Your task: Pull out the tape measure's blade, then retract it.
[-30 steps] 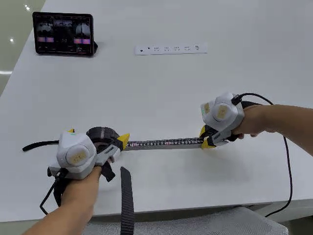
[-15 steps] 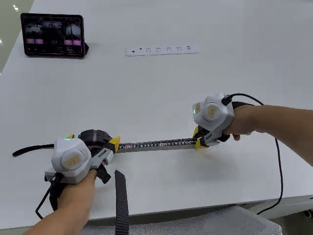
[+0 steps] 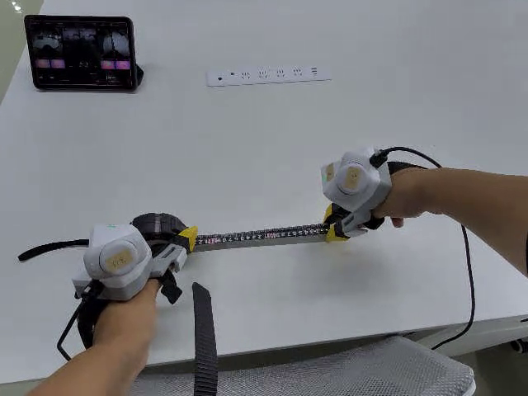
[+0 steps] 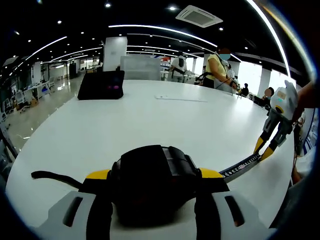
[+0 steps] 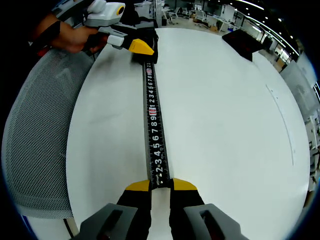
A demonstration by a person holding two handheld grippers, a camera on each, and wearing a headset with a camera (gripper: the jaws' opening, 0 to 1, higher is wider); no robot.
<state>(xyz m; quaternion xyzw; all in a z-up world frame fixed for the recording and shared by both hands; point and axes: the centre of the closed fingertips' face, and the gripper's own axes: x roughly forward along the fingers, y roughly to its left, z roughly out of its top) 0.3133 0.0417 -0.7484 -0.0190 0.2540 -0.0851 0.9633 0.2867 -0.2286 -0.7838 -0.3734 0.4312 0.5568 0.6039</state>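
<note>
The black tape measure case [image 3: 158, 228] [image 4: 152, 175] rests on the white table, clamped between the yellow-tipped jaws of my left gripper [image 3: 177, 246] [image 4: 152, 176]. Its blade [image 3: 262, 237] [image 5: 153, 132] runs out flat to the right, printed numbers facing up. My right gripper [image 3: 334, 230] [image 5: 156, 186] is shut on the blade's end, and that blade end [image 4: 241, 167] appears at the far right of the left gripper view. The case [image 5: 145, 40] sits at the far end of the blade in the right gripper view.
A tablet [image 3: 81, 53] stands at the table's back left and a white power strip [image 3: 268, 76] lies further right. A black strap [image 3: 204, 334] hangs over the near edge above a mesh chair [image 3: 346, 371]. The right gripper's cable [image 3: 474, 280] loops off the table's right side.
The right gripper has moved left toward the case, so the exposed blade is shorter. The head camera has shifted as well.
</note>
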